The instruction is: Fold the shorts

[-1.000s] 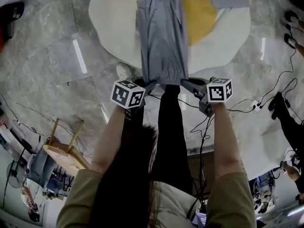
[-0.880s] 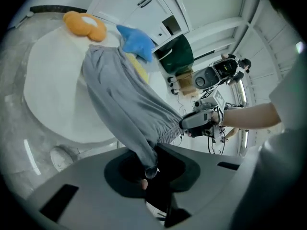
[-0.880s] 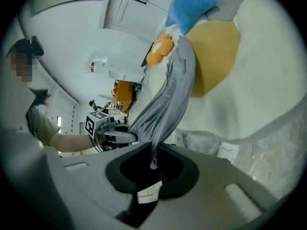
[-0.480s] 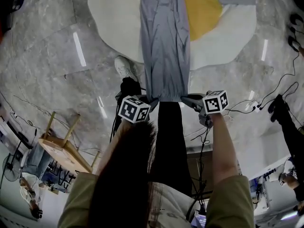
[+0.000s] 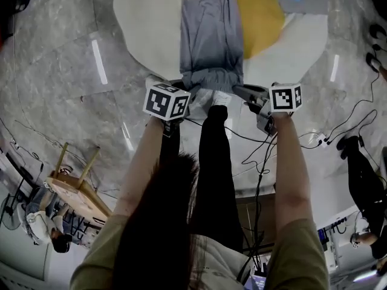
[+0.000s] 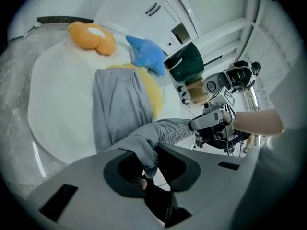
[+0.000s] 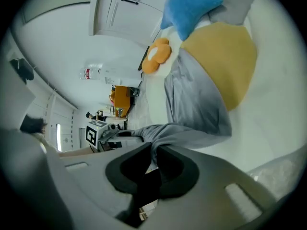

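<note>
**A:** Where are the shorts at this point?

**B:** The grey shorts (image 5: pixel 211 35) lie lengthways on the white rug (image 5: pixel 145 35) on the floor, partly over its yellow patch (image 5: pixel 263 17). The far end lies flat and the near end is raised off the rug.

**A:** And what's holding it up?

**B:** Both tools. The left gripper (image 6: pixel 149 163) has its jaws nearly together, pinching the left corner of the gathered near edge. The right gripper (image 7: pixel 153 163) pinches the right corner the same way, and the edge hangs between them.

**A:** So which step is this?

**B:** It looks to me like the end-to-end fold, with the near half being brought over the far half.

**A:** What does the next move need?

**B:** I'd carry both corners forward together, level with each other, and lay the near edge square on the far one. The jaws shouldn't part until then, or the slack middle may bunch.
</note>
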Motion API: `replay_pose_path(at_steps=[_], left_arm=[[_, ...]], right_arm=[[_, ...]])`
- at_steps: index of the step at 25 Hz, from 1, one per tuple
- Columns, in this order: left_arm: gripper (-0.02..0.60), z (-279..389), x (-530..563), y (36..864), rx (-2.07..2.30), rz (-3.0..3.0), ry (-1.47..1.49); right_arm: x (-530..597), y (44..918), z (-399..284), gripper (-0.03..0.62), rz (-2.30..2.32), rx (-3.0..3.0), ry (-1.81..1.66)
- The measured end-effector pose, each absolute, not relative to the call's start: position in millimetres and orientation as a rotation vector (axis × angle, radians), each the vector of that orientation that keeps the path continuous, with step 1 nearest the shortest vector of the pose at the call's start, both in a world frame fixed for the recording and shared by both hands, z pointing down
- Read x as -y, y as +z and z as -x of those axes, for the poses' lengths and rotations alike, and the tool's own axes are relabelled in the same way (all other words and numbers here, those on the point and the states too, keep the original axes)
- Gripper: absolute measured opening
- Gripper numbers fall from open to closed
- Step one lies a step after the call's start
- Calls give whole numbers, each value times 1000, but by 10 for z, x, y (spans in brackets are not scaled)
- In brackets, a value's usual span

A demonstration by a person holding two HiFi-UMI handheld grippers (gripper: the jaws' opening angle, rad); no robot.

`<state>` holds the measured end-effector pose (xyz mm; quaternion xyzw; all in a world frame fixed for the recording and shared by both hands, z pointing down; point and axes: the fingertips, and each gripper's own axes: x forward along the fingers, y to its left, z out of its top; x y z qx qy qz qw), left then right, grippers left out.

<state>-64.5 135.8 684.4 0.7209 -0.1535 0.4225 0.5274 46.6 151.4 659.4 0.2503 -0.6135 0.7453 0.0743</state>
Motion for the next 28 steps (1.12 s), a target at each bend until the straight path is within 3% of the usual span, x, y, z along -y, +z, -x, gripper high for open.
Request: replay_pose_path(at_steps=[12, 20, 24, 26, 28], left_arm=[[69, 358, 345, 7308, 545, -1960, 1027], [81, 257, 996, 7662, 676, -1864, 939], [97, 273, 1172, 7776, 778, -1774, 887], [117, 260, 1216, 7814, 809, -1758, 872], [194, 210, 1218, 7838, 789, -1772, 859]], right_arm=[[178, 7035, -756, 35, -1045, 1998, 1989], [837, 7396, -916, 37, -1144, 1910, 2126], [999, 7543, -909, 37, -1162, 1867, 2015], [1065, 7574, -904, 38, -1164, 1875, 1952], [1107, 7575, -893, 46, -1149, 1901, 1902]])
